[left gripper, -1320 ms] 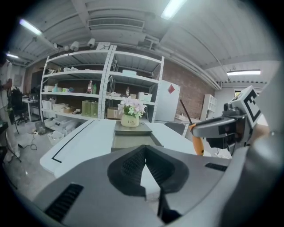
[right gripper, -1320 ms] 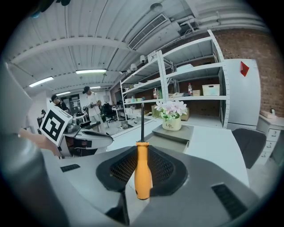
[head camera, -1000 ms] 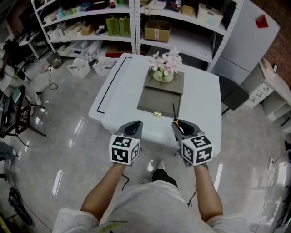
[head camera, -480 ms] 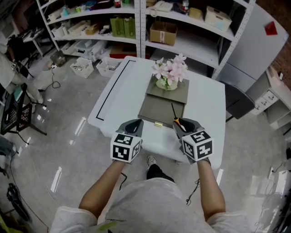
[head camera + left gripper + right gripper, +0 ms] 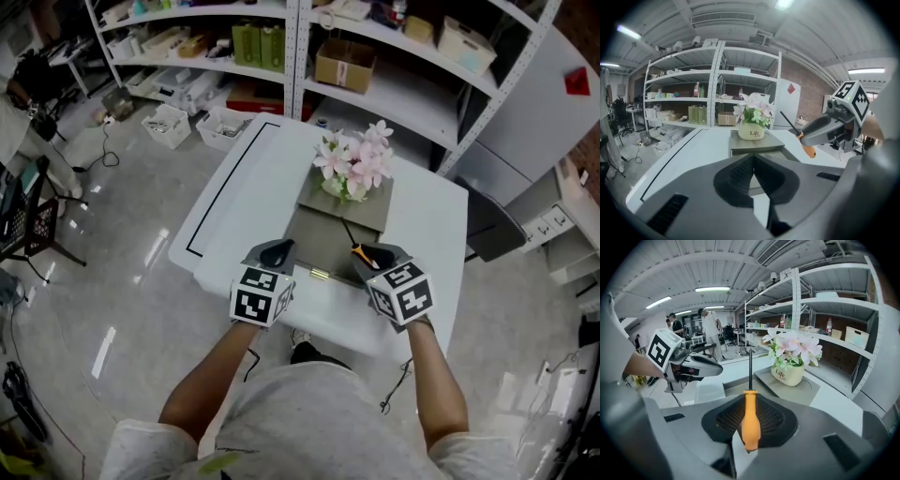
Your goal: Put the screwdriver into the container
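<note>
While the right gripper (image 5: 368,255) hangs over the near edge of the table (image 5: 234,187), its jaws are clamped tight on the orange handle of the screwdriver (image 5: 750,420), dark shaft poking straight out ahead of the claw. Just beyond that tip sits the grey container (image 5: 319,246), drawer open toward the claw, with a pot of pink flowers (image 5: 354,178) on its top farther ahead. Off to the claw's left, the left gripper (image 5: 753,161) hovers alongside, jaws pressed together, nothing between them.
</note>
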`<state>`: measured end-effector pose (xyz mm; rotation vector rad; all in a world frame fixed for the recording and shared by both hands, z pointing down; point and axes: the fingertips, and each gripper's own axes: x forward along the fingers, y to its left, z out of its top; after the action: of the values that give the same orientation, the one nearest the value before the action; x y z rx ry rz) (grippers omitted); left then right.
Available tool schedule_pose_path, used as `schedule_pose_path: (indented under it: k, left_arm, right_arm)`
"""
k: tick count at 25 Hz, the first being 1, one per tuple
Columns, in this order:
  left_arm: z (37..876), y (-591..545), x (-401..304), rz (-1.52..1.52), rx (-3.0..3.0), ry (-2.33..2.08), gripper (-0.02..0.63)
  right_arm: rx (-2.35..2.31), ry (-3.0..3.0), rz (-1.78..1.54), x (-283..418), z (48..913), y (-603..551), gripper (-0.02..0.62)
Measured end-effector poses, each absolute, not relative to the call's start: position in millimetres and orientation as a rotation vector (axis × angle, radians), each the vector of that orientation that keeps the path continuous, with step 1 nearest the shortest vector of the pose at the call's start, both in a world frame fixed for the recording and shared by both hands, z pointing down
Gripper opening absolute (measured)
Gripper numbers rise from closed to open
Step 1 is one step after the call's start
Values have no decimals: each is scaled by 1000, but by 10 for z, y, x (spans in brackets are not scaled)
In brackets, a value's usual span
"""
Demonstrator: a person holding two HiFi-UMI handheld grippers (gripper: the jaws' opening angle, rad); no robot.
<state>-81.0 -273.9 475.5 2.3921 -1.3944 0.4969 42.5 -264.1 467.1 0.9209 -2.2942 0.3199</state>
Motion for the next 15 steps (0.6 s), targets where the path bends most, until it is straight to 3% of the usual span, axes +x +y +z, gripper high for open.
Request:
schedule_pose_path:
  k: [15]
  left_arm:
    - [5081,-3231,-894,478,2315,-1413,5]
  right_arm:
    - [575,-2112,300,261,5174,-2983,74]
